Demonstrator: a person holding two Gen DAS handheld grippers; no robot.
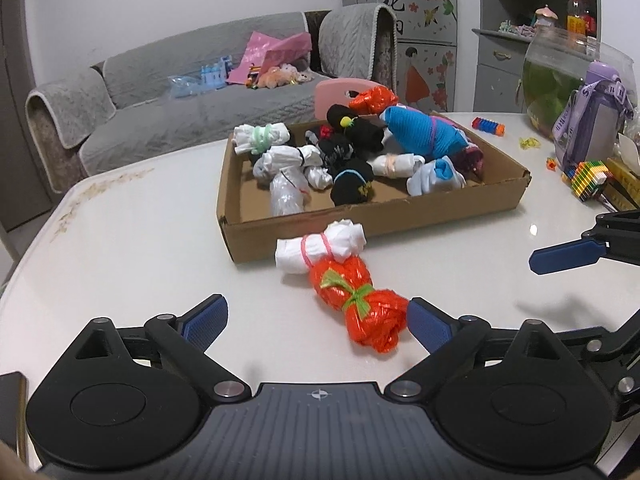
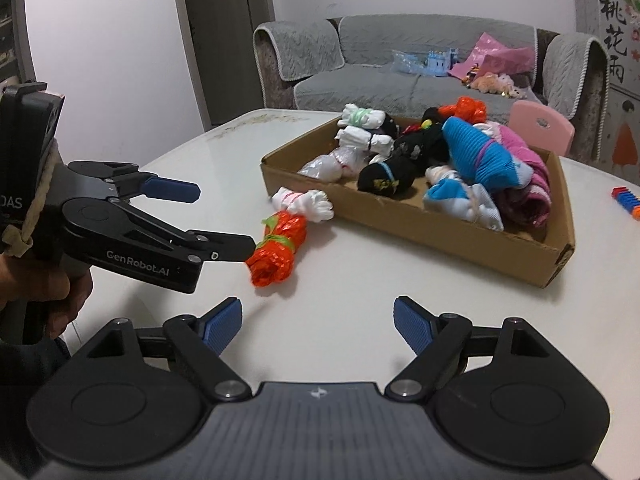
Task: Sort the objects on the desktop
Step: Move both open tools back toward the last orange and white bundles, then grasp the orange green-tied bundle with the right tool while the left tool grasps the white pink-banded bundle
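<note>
- White glossy surface [image 1: 140, 240] in a living room, grey sofa [image 1: 180, 92] behind; I read both rigs from here.
- Left fingers [image 1: 316, 322]: spread wide, nothing between the pads. The right-hand pad [image 1: 428, 324] sits just beside, possibly touching, the near end of the orange bundle [image 1: 356, 300].
- Right fingers [image 2: 318, 322]: also spread wide and empty, over bare surface; the orange bundle lies ahead and to their left, apart from them.
- Key relation: the orange bundle's long axis runs from near-right to far-left in the left wrist view, roughly along the left fingers' pointing line and offset toward their right pad. I judge that the left fingers must shift right to straddle it across its tied waist, marked by the green band [image 1: 344, 292].
- Nearer hand: the left. In the right wrist view its fingers reach the bundle's near end.
- White bundle [image 1: 320, 246] with a pink band lies touching the orange bundle's far end, just beside the cardboard tray [image 1: 400, 216] wall.
- Tray holds many tied bundles: black, white, blue, orange.
- View difference: the right wrist view shows the left rig from the side, with the hand [image 2: 36, 284] gripping it; the left wrist view shows only one right finger [image 1: 564, 256] at its edge.
</note>
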